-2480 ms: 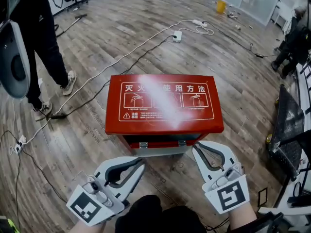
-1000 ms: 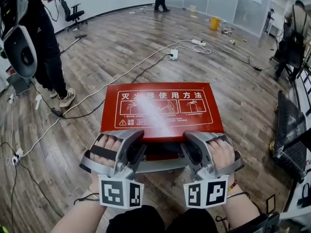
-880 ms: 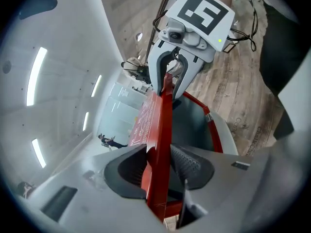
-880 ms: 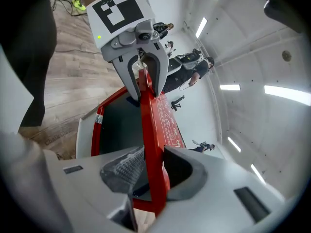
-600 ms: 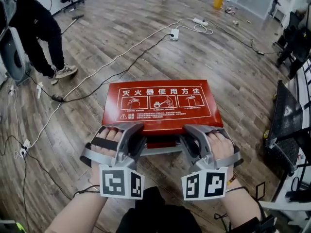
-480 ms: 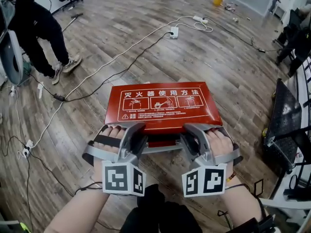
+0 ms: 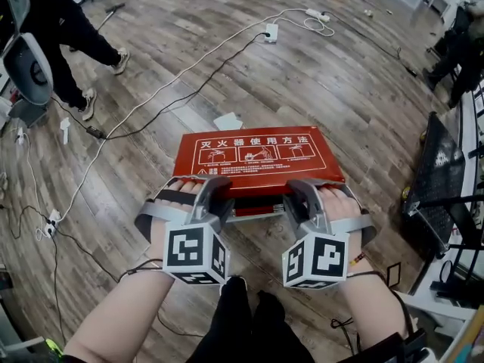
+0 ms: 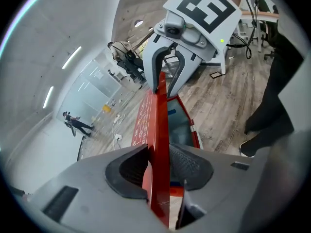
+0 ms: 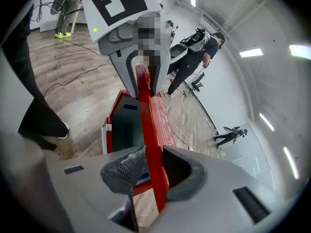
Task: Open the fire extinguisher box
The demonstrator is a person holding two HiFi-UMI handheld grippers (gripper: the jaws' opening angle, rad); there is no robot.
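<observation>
- left claw (image 8: pixel 158 174): it pinches the front lip of the red lid (image 7: pixel 257 153) flat between its ribbed pads, near the lid's left corner. its jaws have just been closing, and the lip sits between them.
- right claw (image 9: pixel 151 171): it makes the same pinch on the same lip near the right corner. its jaws have also just been closing onto the metal.
- lid: it looks like painted sheet metal, so i judge it stiff and unlikely to bend. the gloss may let the pads slide. the folded front lip is the sensible place to hold, and it is thin enough to fit between the jaws. two holds set well apart should stop the panel from twisting.
- weight: i judge it moderate. the hinge is probably along the far edge, though no view shows it, so the load should swing up in an arc. pulling toward the person could drag the whole box.
- fire extinguisher box (image 7: pixel 257 209): it stands on the wooden floor (image 7: pixel 325 89) just in front of the person's knees. the lid's front is tipped slightly up, with a dark gap under it. a glazed front panel shows below the lip in both claw views, and it is best not to knock it.
- behind the box: a pale scrap (image 7: pixel 227 121) lies near the box's far edge.
- farther off: cables (image 7: pixel 189 89) run across the boards, and a person (image 7: pixel 68 29) stands at the far left.
</observation>
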